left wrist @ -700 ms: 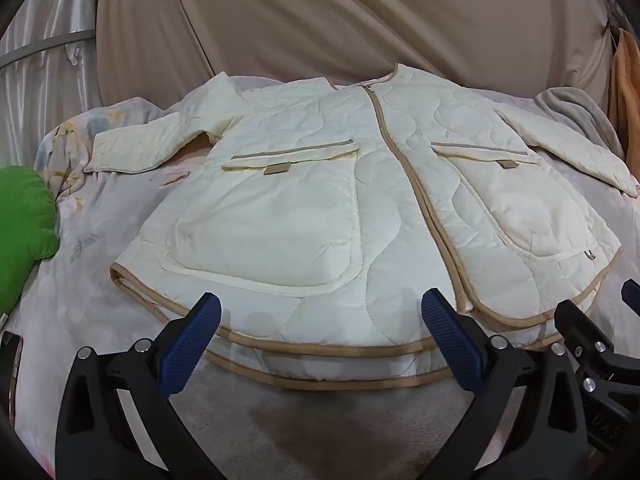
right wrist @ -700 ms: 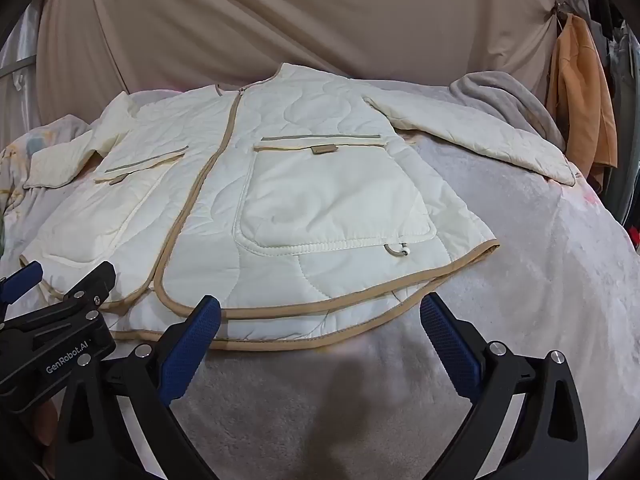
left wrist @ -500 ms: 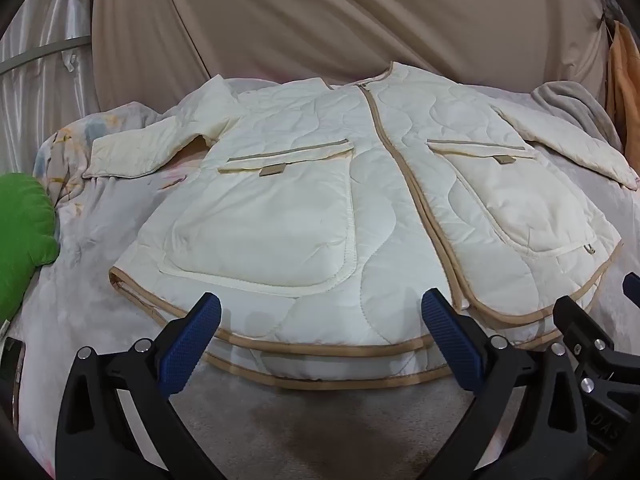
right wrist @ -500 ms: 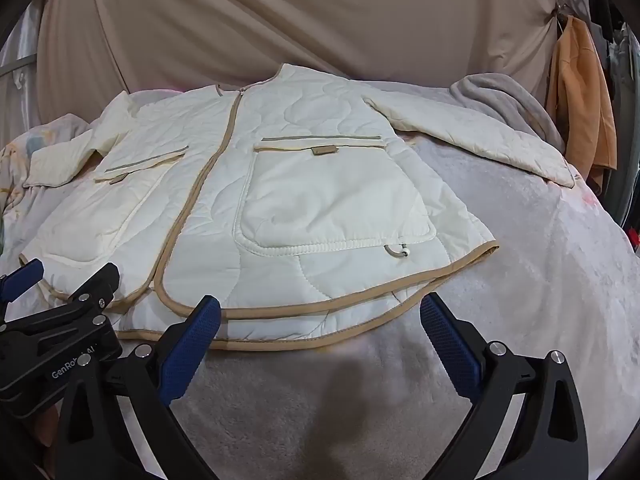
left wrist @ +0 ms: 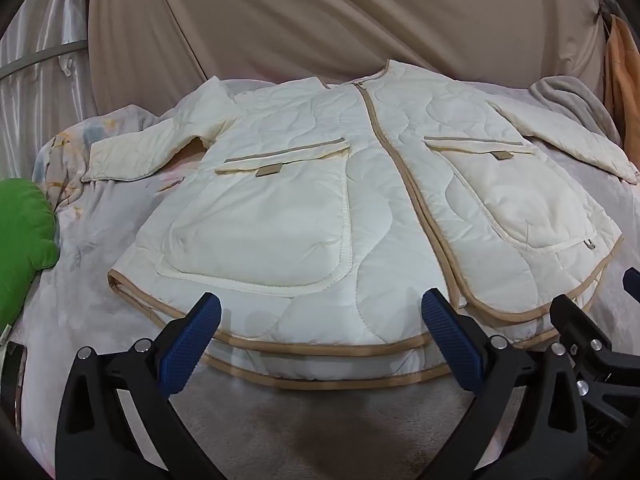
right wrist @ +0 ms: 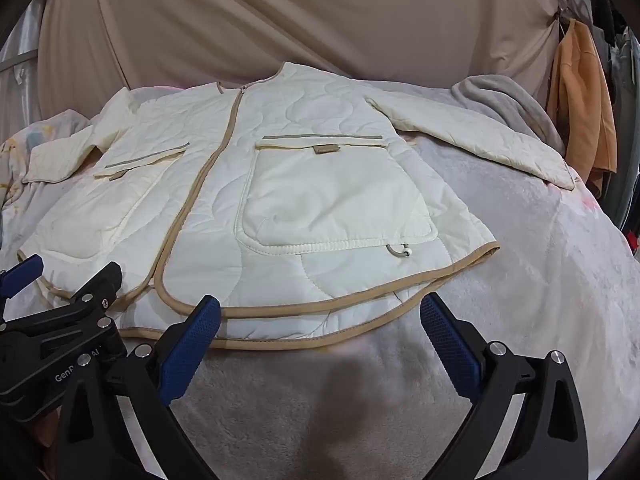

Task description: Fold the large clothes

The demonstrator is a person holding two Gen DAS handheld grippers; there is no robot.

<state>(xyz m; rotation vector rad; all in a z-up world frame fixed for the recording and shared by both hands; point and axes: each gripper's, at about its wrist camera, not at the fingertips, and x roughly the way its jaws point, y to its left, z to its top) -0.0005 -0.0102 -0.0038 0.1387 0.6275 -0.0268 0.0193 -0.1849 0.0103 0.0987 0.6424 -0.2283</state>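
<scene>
A cream quilted jacket (left wrist: pixel 360 208) with tan trim lies flat, front up and zipped, on the bed, both sleeves spread out; it also shows in the right wrist view (right wrist: pixel 280 208). My left gripper (left wrist: pixel 320 340) is open and empty, just short of the jacket's bottom hem on its left half. My right gripper (right wrist: pixel 320 340) is open and empty, just short of the hem on its right half. Each gripper shows at the edge of the other's view: the right gripper (left wrist: pixel 600 344) and the left gripper (right wrist: pixel 60 320).
A pale grey blanket (right wrist: pixel 520 280) covers the bed. A green cushion (left wrist: pixel 20 240) lies at the left edge. A grey throw (right wrist: pixel 504 100) is bunched at the back right. Orange clothing (right wrist: pixel 580 100) hangs at the right. A beige curtain (left wrist: pixel 320 12) stands behind.
Both grippers have edged slightly forward toward the jacket's hem. The jacket has not moved.
</scene>
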